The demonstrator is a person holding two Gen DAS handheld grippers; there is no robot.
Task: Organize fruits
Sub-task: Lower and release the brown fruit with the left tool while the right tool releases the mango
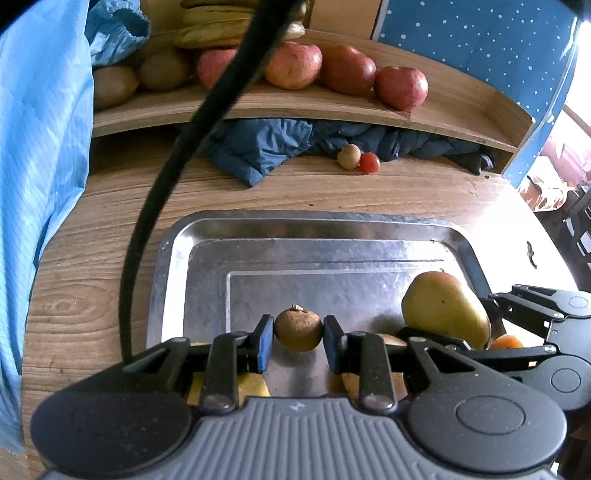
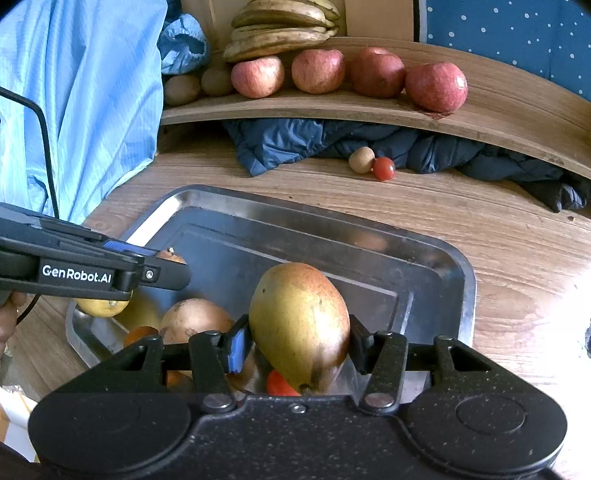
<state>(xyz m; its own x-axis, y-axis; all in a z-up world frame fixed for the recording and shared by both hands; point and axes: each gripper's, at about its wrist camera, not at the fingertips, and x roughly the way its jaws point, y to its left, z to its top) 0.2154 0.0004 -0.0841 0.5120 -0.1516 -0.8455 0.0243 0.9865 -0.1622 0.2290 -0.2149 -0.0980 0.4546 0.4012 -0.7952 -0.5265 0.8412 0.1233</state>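
The left gripper [image 1: 298, 334] is pinching a small brown round fruit [image 1: 298, 329] between its blue pads, narrow jaws pressing both sides, above the metal tray [image 1: 258, 236]. The right gripper [image 2: 299, 345] is clamping a yellow-green pear [image 2: 299, 325] (reddish on top) over the tray's near end, where other fruit is lying. On the wooden table [image 1: 92, 280] beyond, a tan ball-shaped fruit [image 1: 348, 156] is touching a cherry tomato [image 1: 369, 162]. Four red apples [image 2: 436, 86], kiwis [image 2: 181, 88] and bananas [image 2: 280, 29] are sitting on the shelf [image 2: 498, 110].
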